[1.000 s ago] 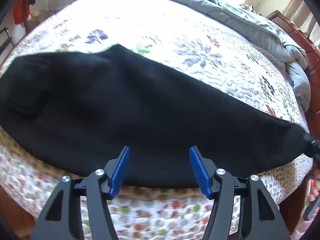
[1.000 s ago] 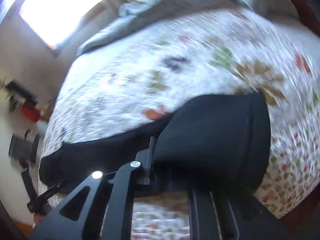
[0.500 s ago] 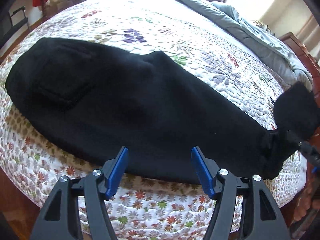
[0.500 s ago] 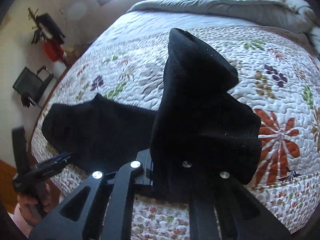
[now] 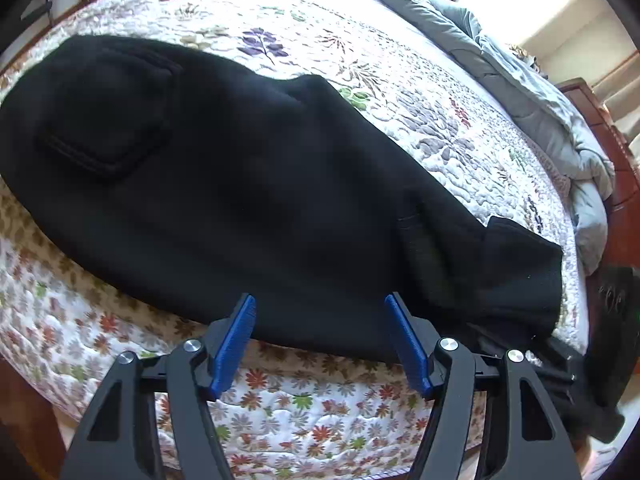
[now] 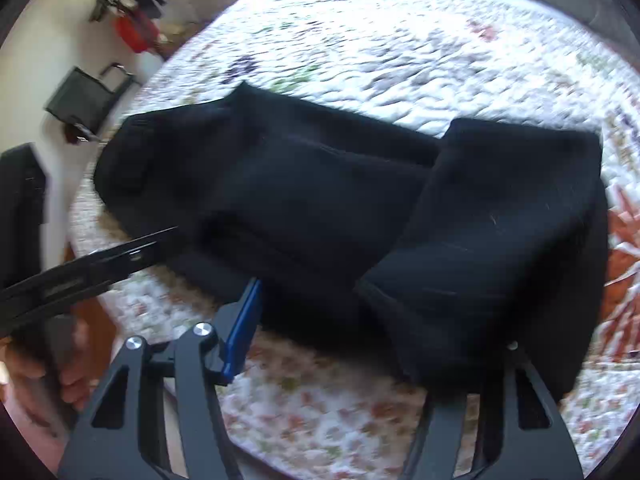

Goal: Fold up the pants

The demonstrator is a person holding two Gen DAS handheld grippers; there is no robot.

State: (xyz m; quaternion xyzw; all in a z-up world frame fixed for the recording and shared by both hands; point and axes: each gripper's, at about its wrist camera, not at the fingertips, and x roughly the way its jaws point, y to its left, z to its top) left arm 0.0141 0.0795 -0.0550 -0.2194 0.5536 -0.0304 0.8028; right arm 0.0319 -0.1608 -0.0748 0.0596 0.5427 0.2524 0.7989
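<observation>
Black pants (image 5: 248, 184) lie lengthwise along the near edge of a floral quilted bed (image 5: 360, 60). Their waist with a back pocket (image 5: 100, 136) is at the left. The leg end (image 5: 520, 264) is folded back over the legs at the right. My left gripper (image 5: 320, 340) is open and empty, just in front of the pants' near edge. In the right wrist view the folded leg end (image 6: 500, 216) lies on the pants (image 6: 288, 184). My right gripper (image 6: 348, 328) is open; its left finger (image 6: 242, 326) shows, and cloth covers its right finger.
A grey duvet (image 5: 520, 92) is bunched along the far right of the bed. A wooden headboard (image 5: 616, 152) stands at the right. A dark bag (image 6: 84, 98) and red items (image 6: 132, 32) hang on the wall at the left. The left gripper (image 6: 80, 272) shows in the right wrist view.
My right gripper carried the leg end up and over to the left, laid it on the legs and opened. My left gripper stayed open, shifting slightly nearer.
</observation>
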